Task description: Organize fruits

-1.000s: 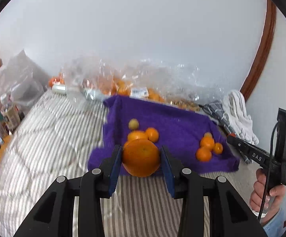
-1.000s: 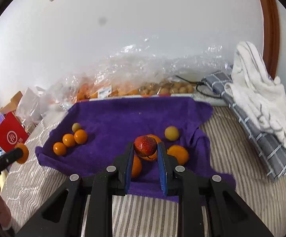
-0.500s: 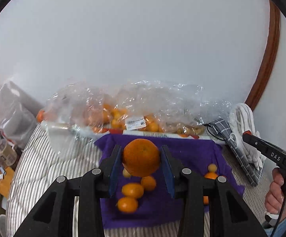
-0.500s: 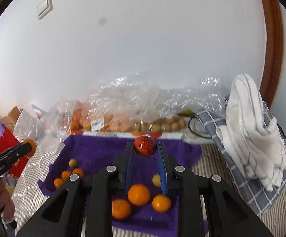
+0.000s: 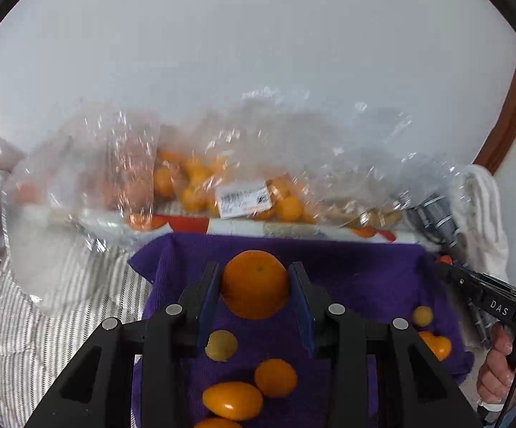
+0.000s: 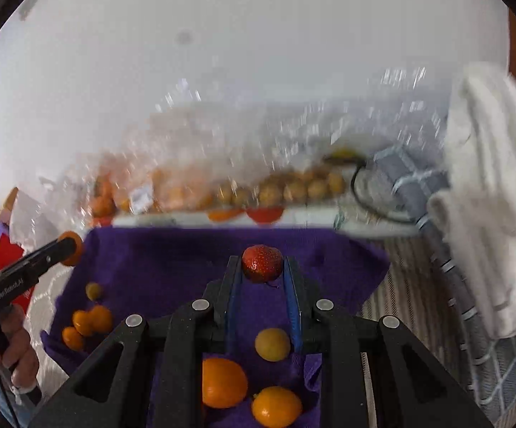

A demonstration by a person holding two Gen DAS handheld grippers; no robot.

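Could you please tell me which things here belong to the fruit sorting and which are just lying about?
Belongs to the job:
- orange in left tool
- strawberry in right tool
- purple cloth with loose fruit
- bagged fruit

Lying about:
- white towel
- black cable
- red box

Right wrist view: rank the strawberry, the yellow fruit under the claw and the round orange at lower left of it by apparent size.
1. Orange
2. Strawberry, though it is held nearer the camera, so unsure
3. Yellow fruit, close to the strawberry
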